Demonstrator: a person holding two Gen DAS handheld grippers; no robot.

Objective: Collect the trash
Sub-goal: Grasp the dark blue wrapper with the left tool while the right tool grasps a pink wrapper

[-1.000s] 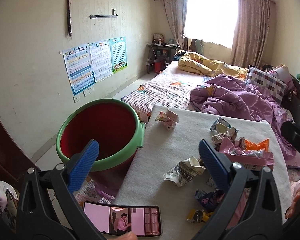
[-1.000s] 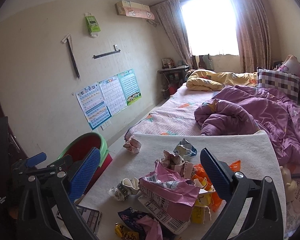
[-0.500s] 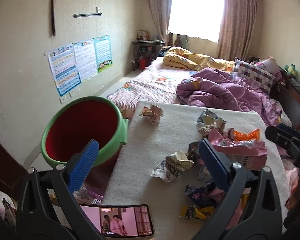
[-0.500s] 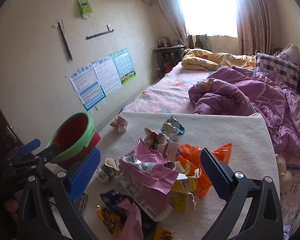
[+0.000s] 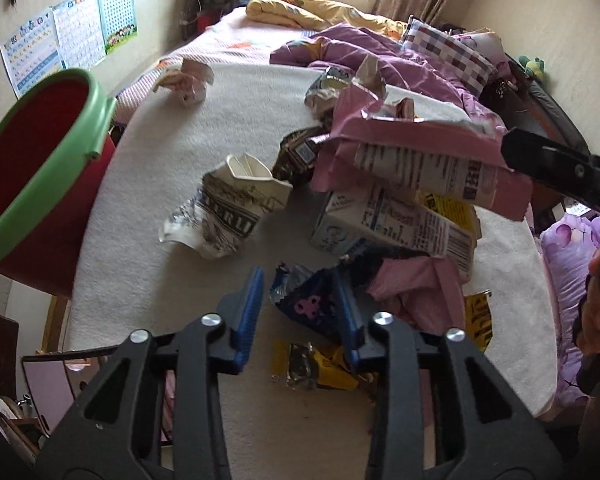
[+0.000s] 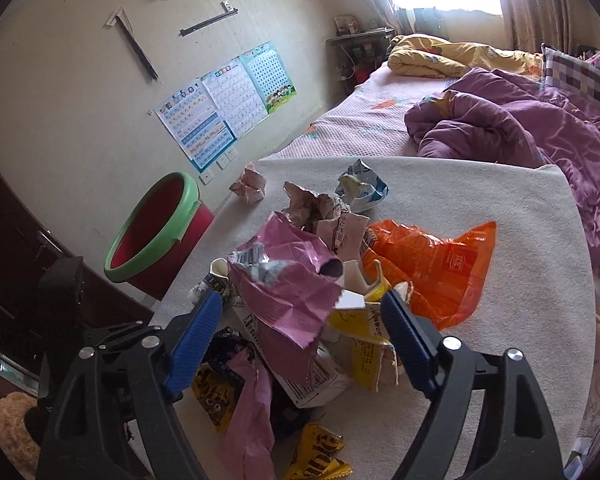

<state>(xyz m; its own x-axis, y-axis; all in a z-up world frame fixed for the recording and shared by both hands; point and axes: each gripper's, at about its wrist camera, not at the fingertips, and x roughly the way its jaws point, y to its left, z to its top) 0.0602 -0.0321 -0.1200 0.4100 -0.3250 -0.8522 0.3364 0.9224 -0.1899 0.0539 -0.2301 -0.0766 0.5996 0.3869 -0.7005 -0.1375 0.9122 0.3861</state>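
Observation:
A pile of wrappers lies on the white table [image 5: 148,168]. My left gripper [image 5: 300,304] has its jaws narrowed around a dark blue wrapper [image 5: 306,304], which sits between the blue pads, seemingly touching both. A crumpled paper cup [image 5: 228,208], a milk carton [image 5: 392,220] and a pink bag [image 5: 412,156] lie just ahead. My right gripper [image 6: 304,312] is half open around the pink bag [image 6: 288,288] and a yellow wrapper [image 6: 364,332]. The red bin with a green rim [image 5: 28,172] stands left of the table; it also shows in the right wrist view [image 6: 156,236].
A crumpled pink paper [image 5: 188,80] lies at the table's far left. An orange bag [image 6: 432,264] and a blue-white wrapper [image 6: 360,188] lie further back. A phone [image 5: 52,380] rests at the near left edge. The bed with a purple quilt [image 6: 500,128] is behind.
Both grippers have dropped down and forward into the trash pile. The left jaws have narrowed from wide open to around the dark blue wrapper. The right jaws have narrowed somewhat.

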